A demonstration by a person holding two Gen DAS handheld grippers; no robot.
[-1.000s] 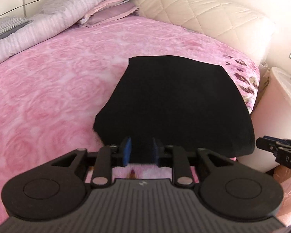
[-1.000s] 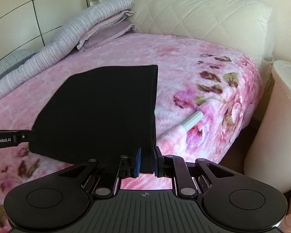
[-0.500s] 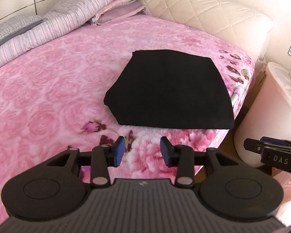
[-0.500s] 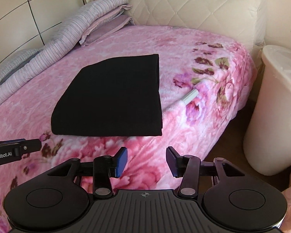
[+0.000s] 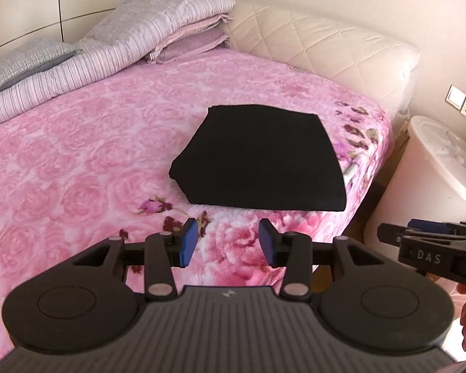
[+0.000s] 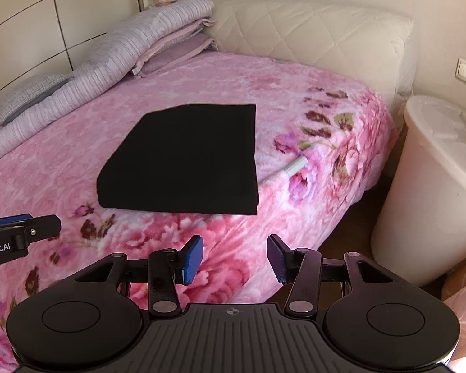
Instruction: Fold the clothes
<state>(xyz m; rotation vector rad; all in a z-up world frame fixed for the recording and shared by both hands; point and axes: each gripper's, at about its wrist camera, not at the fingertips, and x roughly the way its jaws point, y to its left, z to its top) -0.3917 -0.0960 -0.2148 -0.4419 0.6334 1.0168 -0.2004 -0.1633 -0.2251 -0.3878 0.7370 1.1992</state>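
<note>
The black garment point(image 5: 258, 161) lies folded into a flat rectangle on the bed point(image 5: 77, 155). Left tool point(image 5: 228, 245) and right tool point(image 6: 234, 258) have just been opening; both stand spread and empty. Folding appears complete.

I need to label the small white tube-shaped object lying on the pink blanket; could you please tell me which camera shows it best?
The right wrist view: the small white tube-shaped object lies fully exposed on the pink floral blanket, right of the folded black garment. The left wrist view shows only its tip past the garment's edge.
</note>
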